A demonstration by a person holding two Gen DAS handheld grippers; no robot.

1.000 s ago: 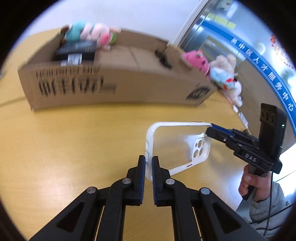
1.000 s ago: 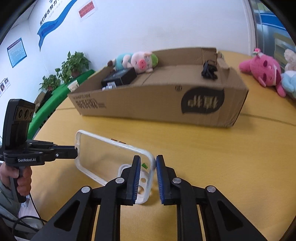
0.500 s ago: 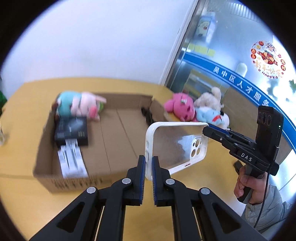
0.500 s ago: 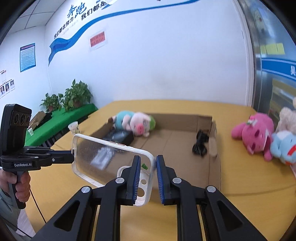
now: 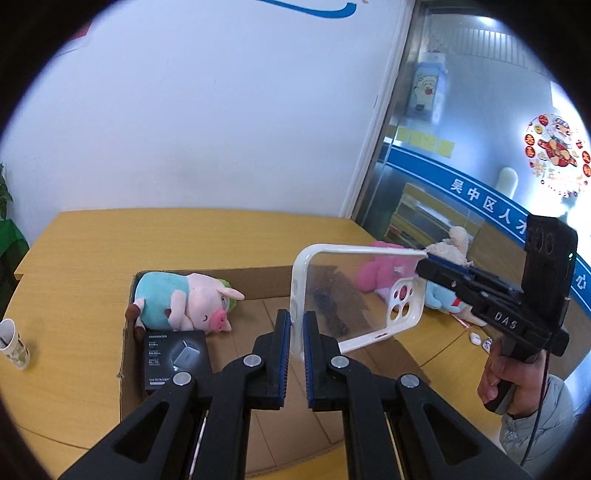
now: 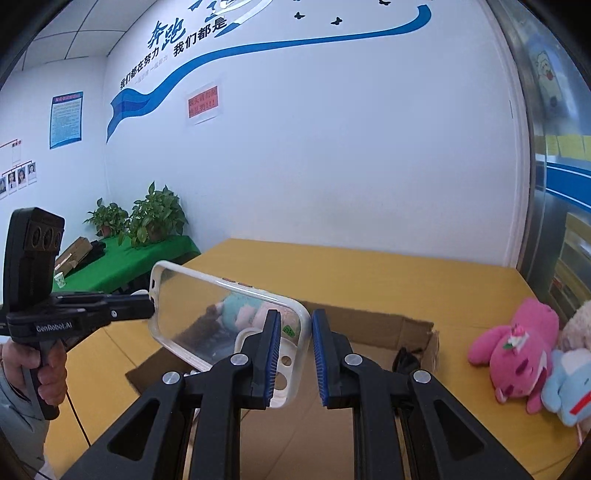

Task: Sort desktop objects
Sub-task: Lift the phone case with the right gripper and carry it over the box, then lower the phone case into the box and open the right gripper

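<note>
Since the earlier frame, both tongs have lifted the clear phone case (image 5: 343,295) off the surface to above the cardboard box (image 5: 258,273). Left tongs (image 5: 297,325) pinch one end, right tongs (image 6: 293,354) the camera-cutout end. Carrying step; next, lower it into the box's bare floor and release.

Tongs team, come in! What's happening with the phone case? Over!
Both tongs, left and right, shut on phone case. Case above cardboard box. Nothing blocking.

White "DAS" marks the right gripper (image 5: 424,266); "GenRobot.AI" marks the left gripper (image 6: 149,308); "UGREEN" heads the black box (image 5: 176,360); the wall slogan (image 6: 168,31) reads "奔跑".
</note>
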